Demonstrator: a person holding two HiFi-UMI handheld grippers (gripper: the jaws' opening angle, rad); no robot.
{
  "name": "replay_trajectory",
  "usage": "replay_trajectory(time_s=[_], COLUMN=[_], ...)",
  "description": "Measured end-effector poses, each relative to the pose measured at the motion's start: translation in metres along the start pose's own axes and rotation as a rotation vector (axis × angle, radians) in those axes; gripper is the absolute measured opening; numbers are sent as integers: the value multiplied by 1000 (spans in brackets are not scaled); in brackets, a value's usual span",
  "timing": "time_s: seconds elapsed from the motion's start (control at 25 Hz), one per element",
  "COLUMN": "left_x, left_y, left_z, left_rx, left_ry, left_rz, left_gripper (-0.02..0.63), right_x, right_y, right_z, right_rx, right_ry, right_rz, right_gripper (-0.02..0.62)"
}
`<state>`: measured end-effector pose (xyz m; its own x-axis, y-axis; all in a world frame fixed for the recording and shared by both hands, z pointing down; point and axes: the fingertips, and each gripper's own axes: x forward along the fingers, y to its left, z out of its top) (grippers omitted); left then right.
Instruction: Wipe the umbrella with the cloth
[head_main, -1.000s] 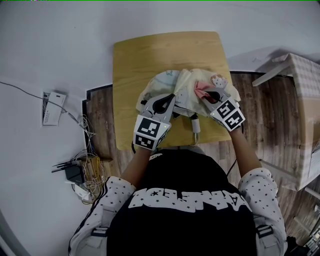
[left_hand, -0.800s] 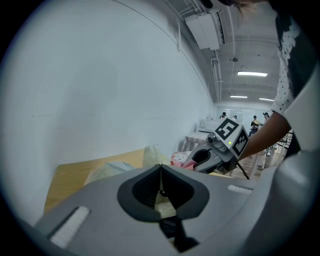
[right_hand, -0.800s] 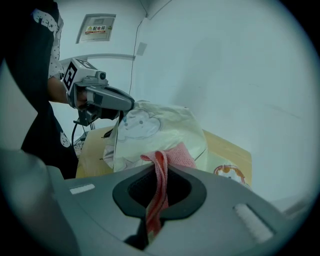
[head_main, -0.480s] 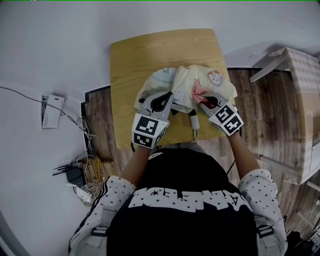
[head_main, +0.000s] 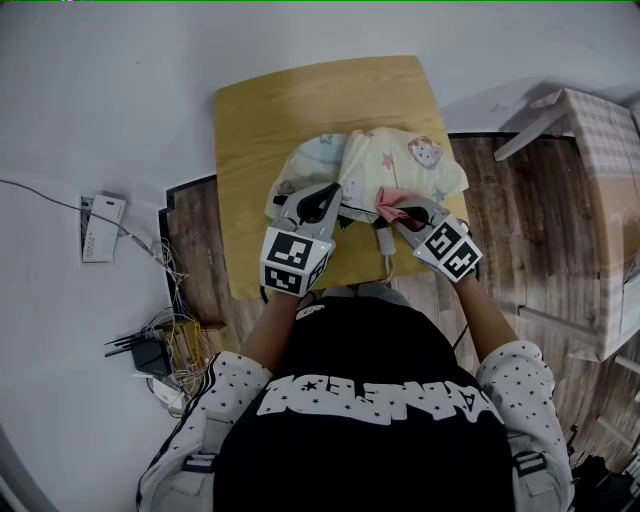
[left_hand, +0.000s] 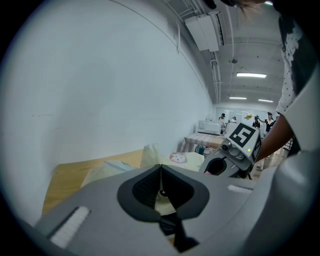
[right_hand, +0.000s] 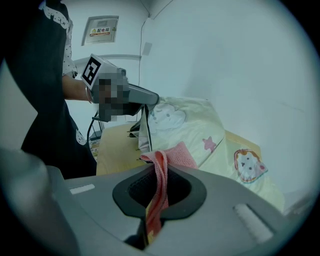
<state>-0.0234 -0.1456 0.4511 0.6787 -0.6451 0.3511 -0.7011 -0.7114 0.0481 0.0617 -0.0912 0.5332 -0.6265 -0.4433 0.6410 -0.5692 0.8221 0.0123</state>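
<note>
While the left gripper (head_main: 318, 205) sits at the canopy's near-left edge w/ jaws clenched, apparently pinching a thin bit of umbrella (head_main: 400, 160) fabric and holding it up, the rest of the pale, cartoon-printed canopy lies collapsed on the desk (head_main: 300, 100). Its white handle (head_main: 386, 245) points toward the person at the near edge. Just right of that, the right gripper (head_main: 392, 212) has its jaws clamped on a pink cloth (head_main: 385, 198), which seems to lie against the canopy.

Risks, as I judge them:
- The left pinch is thin, so a firm wipe could tug the fabric free & let it flop.
- The cloth is held by a narrow fold, so drag over a rib may pull it out.
- The umbrella sits near the desk edge, so a stroke toward the person could slide it off.
</note>
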Motion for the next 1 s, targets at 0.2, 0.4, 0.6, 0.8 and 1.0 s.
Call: replay_trajectory(time_s=[0.2, 0.4, 0.6, 0.8, 1.0], left_x=[0, 0, 1, 1, -1], left_y=[0, -1, -1, -2, -5], left_z=[0, 1, -1, -1, -1], left_rx=[1, -1, -3, -5, -7], left_ry=[-2, -3, 0, 2, 4], left_rz=[-1, 2, 4, 5, 10], left_gripper=[3, 3, 3, 3, 3], right_x=[1, -10, -49, -63, -53], right_y=[14, 6, -41, -93, -130], right_z=[-5, 2, 38, 66, 67], right_rx=[-12, 4, -7, -72, -235], right_ry=[13, -37, -168, -157, -32], right_rz=[38, 12, -110, -249, -334], right_gripper=[23, 23, 23, 23, 23])
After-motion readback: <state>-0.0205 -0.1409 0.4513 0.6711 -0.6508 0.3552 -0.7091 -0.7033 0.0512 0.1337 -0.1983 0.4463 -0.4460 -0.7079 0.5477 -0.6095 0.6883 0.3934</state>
